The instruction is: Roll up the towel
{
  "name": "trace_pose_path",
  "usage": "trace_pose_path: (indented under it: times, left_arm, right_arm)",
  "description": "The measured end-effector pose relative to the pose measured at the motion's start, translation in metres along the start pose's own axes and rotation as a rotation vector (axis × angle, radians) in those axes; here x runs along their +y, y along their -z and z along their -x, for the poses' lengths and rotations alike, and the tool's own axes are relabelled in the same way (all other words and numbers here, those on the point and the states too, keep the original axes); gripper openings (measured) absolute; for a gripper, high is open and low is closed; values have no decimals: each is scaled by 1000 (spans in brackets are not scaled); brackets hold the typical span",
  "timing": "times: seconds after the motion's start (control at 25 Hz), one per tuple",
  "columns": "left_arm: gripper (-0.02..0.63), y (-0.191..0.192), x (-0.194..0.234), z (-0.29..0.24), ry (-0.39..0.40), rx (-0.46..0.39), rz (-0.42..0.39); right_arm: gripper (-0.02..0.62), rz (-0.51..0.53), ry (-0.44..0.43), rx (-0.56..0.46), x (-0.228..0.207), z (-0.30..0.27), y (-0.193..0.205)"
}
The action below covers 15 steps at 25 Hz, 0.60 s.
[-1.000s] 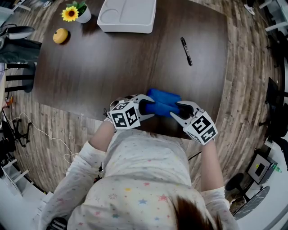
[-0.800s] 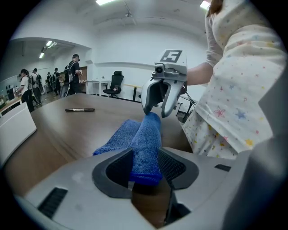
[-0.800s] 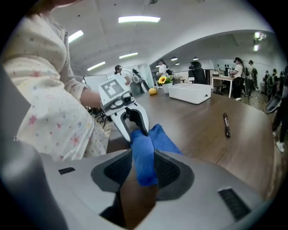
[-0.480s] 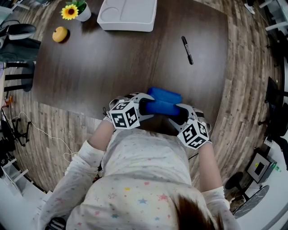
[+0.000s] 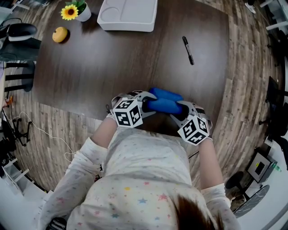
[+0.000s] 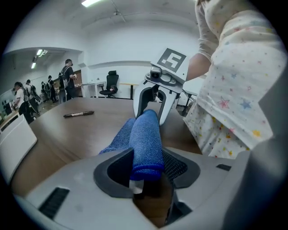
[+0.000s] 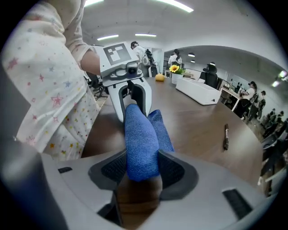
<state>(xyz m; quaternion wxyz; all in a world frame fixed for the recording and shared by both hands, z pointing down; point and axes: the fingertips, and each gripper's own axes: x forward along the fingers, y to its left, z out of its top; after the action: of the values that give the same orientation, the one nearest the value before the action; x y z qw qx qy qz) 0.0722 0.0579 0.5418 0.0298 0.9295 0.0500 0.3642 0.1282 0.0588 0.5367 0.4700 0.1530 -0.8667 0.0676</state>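
Towel: blue, rolled into a short cylinder with a loose flap trailing on its far side. It is located at the near edge of the dark wooden desk, directly in front of the person's star-print top. Each end of the roll sits in one hand-held gripper.

Left hand-held gripper: its jaws have just been opening. The roll end lies between them against one pad, with a visible gap at the other. Grip released.

Right hand-held gripper: both pads press on the opposite roll end. Clenched on the towel.

Surroundings: a black marker pen lies well apart, toward the far right of the desk. A white compartment tray, a potted sunflower and a yellow fruit stand near the far edge.

Limits of view: in the head view the marker cubes and the person's top cover the near desk edge and most of the jaws, and the tray is cut off at the top. Only the gripper views show the pad contact. They also show standing people and an office chair behind the desk.
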Motion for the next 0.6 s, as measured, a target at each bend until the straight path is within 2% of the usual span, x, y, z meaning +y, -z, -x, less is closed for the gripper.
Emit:
trace_pose_path:
  times: [0.08, 0.2, 0.28, 0.44, 0.6]
  left_arm:
    - [178, 0, -10, 3, 60, -3, 43]
    - [176, 1, -34, 7, 198, -8, 159]
    - [178, -3, -42, 10, 251, -31, 225]
    - [182, -11, -29, 14, 207, -69, 255]
    - [189, -13, -14, 19, 161, -74, 259]
  right_arm:
    - [203, -28, -68, -2, 11, 3, 0]
    - [202, -96, -223, 11, 36, 7, 4]
    - [207, -158, -289, 1, 43, 10, 5]
    - [259, -209, -225, -45, 22, 17, 0]
    - [265, -266, -210, -83, 8, 22, -1]
